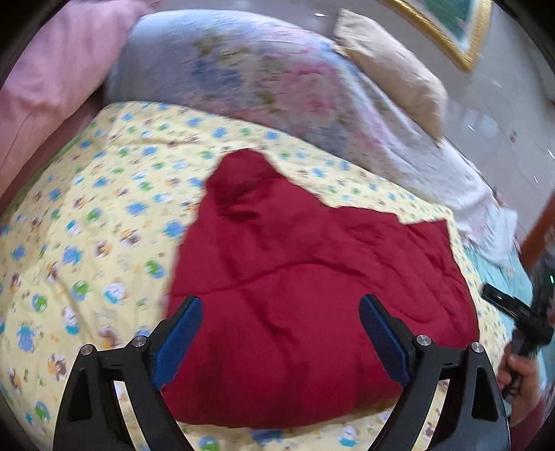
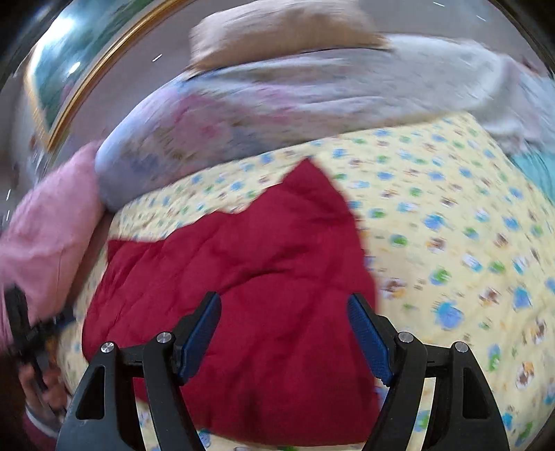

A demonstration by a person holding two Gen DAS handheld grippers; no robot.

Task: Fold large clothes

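Left wrist view: left tool (image 1: 281, 341) spread wide, gripping nothing, above red quilted garment (image 1: 312, 288) lying on yellow cartoon-print bedspread (image 1: 86, 215). Right wrist view: right tool (image 2: 284, 341) likewise spread, empty, over the same garment (image 2: 242, 277).

The garment (image 1: 312, 284) is lying on the sheet (image 1: 86, 215), which is covering the bed. Behind the sheet a quilt (image 1: 249, 79) is lying bunched across the bed's far side, with a pillow (image 1: 392, 69) sitting on it toward the right in the left wrist view. Another pillow (image 1: 52, 79) is lying left of the quilt. A picture frame (image 1: 451, 31) is standing behind them. The left gripper (image 1: 281, 340) and the right gripper (image 2: 284, 338) are hanging over the garment's near part, side by side.
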